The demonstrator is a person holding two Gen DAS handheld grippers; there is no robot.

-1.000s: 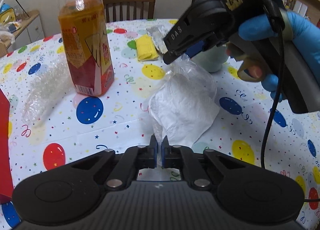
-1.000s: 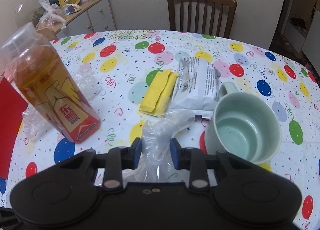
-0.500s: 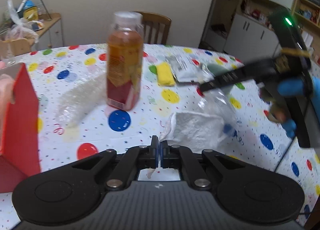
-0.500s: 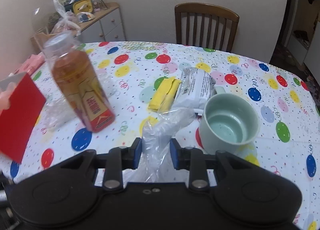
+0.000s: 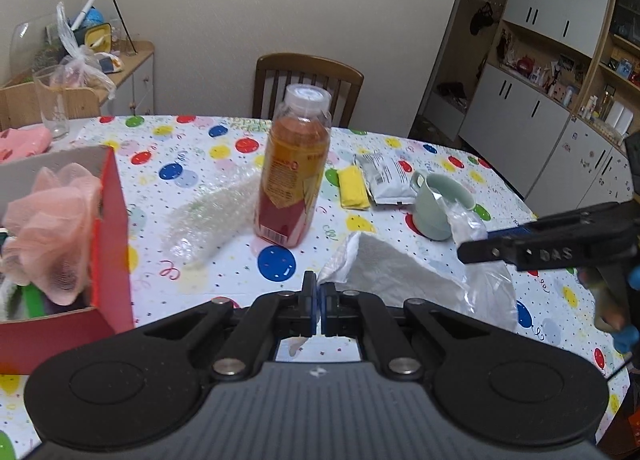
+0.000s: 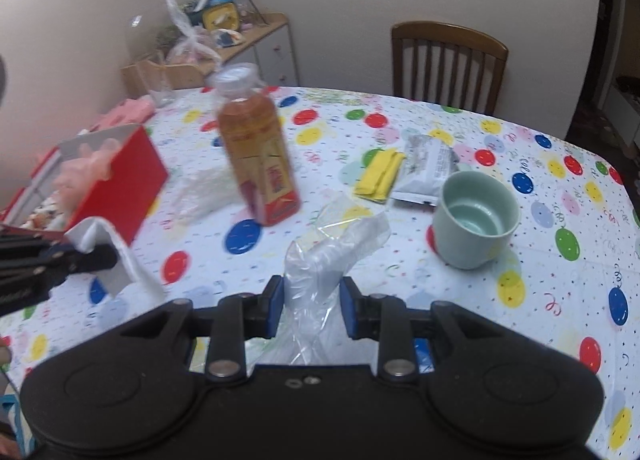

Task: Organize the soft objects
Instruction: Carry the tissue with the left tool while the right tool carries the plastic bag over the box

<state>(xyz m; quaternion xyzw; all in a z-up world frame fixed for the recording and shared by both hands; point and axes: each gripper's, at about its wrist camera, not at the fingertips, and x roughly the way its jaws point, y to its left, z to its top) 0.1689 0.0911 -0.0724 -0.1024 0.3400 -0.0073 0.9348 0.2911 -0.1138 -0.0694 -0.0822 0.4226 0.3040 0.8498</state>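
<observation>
A clear plastic bag (image 5: 404,280) with white tissue inside hangs above the table between both grippers. My left gripper (image 5: 319,292) is shut on its white corner, which shows in the right wrist view (image 6: 100,236). My right gripper (image 6: 312,300) is shut on the bag's crumpled clear neck (image 6: 332,244) and shows at the right of the left wrist view (image 5: 472,252). A red box (image 5: 108,244) with a pink mesh puff (image 5: 52,228) stands at the left. Bubble wrap (image 5: 212,216) and a yellow cloth (image 5: 352,190) lie on the table.
An orange drink bottle (image 5: 294,172) stands mid-table. A green mug (image 6: 472,216) and a silver snack packet (image 6: 426,168) are on the right. A wooden chair (image 6: 448,64) stands behind the table, a glass (image 5: 52,104) at far left.
Both grippers have lifted the bag up and back from the table, so the views now take in the red box and the whole table. Both grips are unchanged.
</observation>
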